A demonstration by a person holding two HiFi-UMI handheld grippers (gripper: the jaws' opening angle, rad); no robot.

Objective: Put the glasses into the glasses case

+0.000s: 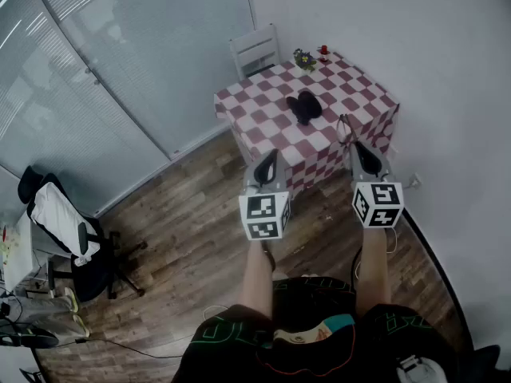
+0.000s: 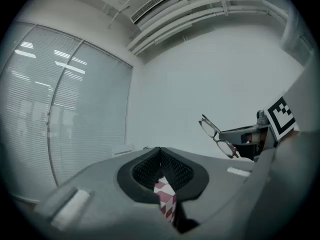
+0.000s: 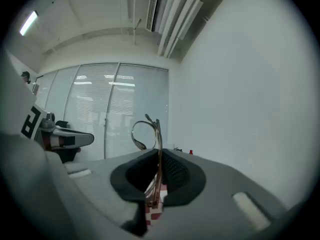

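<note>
The glasses (image 3: 158,144) stand on edge between the pads of the right gripper (image 3: 159,156). They are folded, and their long axis runs up along the jaws toward 12 o'clock. One lens ring rises clear above the jaw tips and leans slightly toward 11 o'clock. The jaws are pressed together on the lower part of the frame. From the left gripper view, the glasses jut out past the right gripper's tip, tilted, with their upper end toward 11 o'clock.

The left gripper (image 2: 160,156) has its pads closed against each other and holds nothing. Only a sliver of checked cloth shows through the notch beneath them.

In the head view, both forearms reach straight forward, side by side and roughly parallel. The grippers are held in the air short of the table (image 1: 263,114), with their marker cubes facing the camera. The left forearm (image 1: 257,274) is at 11 o'clock of the person's lap and the right forearm (image 1: 374,266) is at 1 o'clock.

The black glasses case (image 1: 303,106) lies near the middle of the table's red-and-white checked cloth. It sits at 1 o'clock from the left gripper and 11 o'clock from the right one, well apart from both.

A small flower pot (image 1: 303,58) and a red object (image 1: 323,51) stand at the table's far edge, at 12 o'clock of the case. A white chair (image 1: 255,49) stands behind the table at 11 o'clock.

The floor (image 1: 192,214) is dark wood plank. A blind-covered glass wall (image 1: 120,54) runs along 10 o'clock and a plain white wall (image 1: 447,70) along 2 o'clock. An office chair (image 1: 68,230) stands at 8 o'clock.
</note>
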